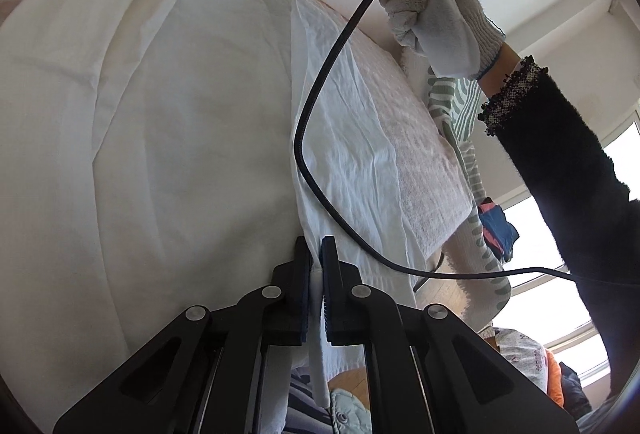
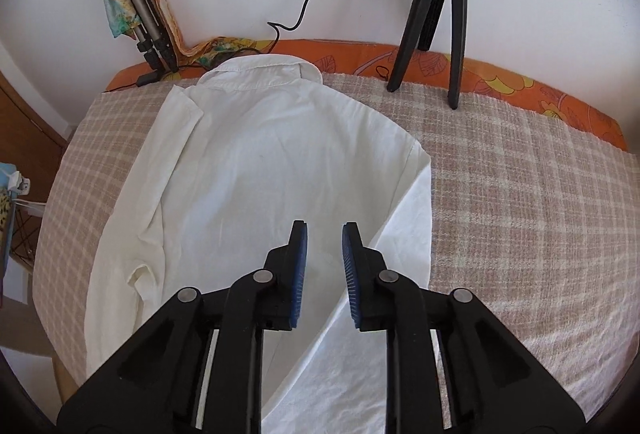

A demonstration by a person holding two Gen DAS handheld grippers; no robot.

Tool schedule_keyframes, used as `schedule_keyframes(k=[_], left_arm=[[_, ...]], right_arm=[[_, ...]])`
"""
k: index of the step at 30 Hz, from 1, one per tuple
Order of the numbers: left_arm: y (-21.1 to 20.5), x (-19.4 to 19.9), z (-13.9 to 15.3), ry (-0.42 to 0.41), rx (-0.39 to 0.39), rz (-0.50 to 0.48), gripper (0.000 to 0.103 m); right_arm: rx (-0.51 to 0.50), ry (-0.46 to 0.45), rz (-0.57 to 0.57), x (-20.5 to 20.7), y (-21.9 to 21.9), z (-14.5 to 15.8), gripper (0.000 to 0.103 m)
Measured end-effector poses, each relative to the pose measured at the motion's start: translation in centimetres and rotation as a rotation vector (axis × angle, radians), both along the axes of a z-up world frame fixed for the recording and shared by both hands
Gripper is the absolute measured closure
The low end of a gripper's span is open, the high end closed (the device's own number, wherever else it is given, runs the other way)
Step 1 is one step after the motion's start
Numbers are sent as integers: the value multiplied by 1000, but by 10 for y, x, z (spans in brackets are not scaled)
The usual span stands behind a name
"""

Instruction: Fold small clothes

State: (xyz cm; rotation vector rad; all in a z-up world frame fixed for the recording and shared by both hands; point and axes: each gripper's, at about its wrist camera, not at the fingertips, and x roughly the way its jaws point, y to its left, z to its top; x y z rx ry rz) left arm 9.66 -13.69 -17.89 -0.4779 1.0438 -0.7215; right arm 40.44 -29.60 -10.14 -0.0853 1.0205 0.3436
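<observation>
Shirt (image 2: 256,170), white and collared, lies spread back-up on the checked beige blanket (image 2: 520,194), its collar toward the wall and the orange floral cover (image 2: 520,78) that edges the blanket there. One sleeve is folded in along the shirt's left side, its cuff bunched near the lower left of the body; on the shirt's right a long panel of the fabric slants down toward the near edge of the blanket. The right gripper (image 2: 324,234) hangs over the lower middle of the shirt with its blue-padded fingers apart and nothing between them, only the cloth lying beneath. The left gripper (image 1: 316,254) has its fingers pressed together on a thin edge of the shirt's white fabric, which runs down between the pads. In the left wrist view a gloved hand (image 1: 436,18) grasps the right gripper's handle beyond the shirt, a black cable (image 1: 320,106) looping from it across the cloth. Beyond the shirt's collar stand a black tripod (image 2: 436,14) on the blanket's far edge and a grey tripod (image 2: 140,14) draped with a patterned scarf.
</observation>
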Motion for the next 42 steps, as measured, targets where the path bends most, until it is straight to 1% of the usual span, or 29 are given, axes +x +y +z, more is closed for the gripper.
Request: schedule_keyframes(k=[1, 2, 4, 6, 8, 11, 13, 15, 18, 20, 22, 23, 24, 27, 29, 31, 32, 33, 35, 37, 40, 42], left_arm=[[3, -1, 1, 2, 4, 4, 97], [6, -3, 2, -1, 11, 12, 97], [10, -7, 7, -20, 24, 23, 97], [14, -11, 13, -46, 55, 46, 97], [17, -14, 18, -68, 76, 75, 97], [17, -17, 26, -131, 134, 102, 97], [13, -15, 30, -149, 124, 96, 97], [4, -12, 35, -168, 131, 77, 97], [-16, -12, 44, -201, 126, 30, 97], [-23, -16, 47, -223, 135, -9, 97], [-34, -20, 46, -230, 144, -42, 91], [-40, -23, 44, -234, 149, -56, 84], [-45, -26, 43, -239, 155, -72, 75], [-64, -38, 39, -265, 189, -126, 61], [-79, -45, 39, -284, 211, -158, 56], [-97, -50, 37, -302, 226, -191, 55], [-106, -52, 36, -313, 242, -202, 55], [-116, -54, 35, -325, 260, -215, 55], [-135, -57, 31, -356, 306, -237, 55], [-151, -59, 25, -382, 367, -250, 55], [-166, -61, 15, -402, 444, -262, 54], [-167, -63, 13, -437, 460, -261, 54]], right_arm=[[32, -18, -13, -8, -13, 11, 63], [66, -33, -22, -18, -25, 22, 62], [133, -50, -25, -38, -50, 40, 62], [167, -74, -42, -60, -72, 55, 62], [201, -78, -53, -83, -92, 63, 62], [207, -94, -57, -124, -117, 65, 62], [216, -102, -52, -156, -129, 59, 62], [206, -102, -54, -186, -138, 49, 62], [204, -81, -49, -231, -146, 25, 62], [203, -68, -53, -257, -152, 6, 62], [213, -47, -66, -278, -157, -13, 62], [226, -31, -78, -286, -161, -23, 62], [241, -13, -87, -292, -164, -32, 62], [276, 25, -123, -307, -174, -57, 62], [302, 34, -147, -314, -182, -68, 62], [335, 45, -175, -318, -191, -75, 53], [355, 43, -189, -320, -195, -76, 43], [369, 39, -201, -321, -200, -76, 40], [387, 28, -221, -324, -208, -74, 40], [401, 16, -230, -327, -215, -70, 40], [414, 2, -244, -331, -225, -64, 40], [418, -2, -251, -333, -229, -62, 40]])
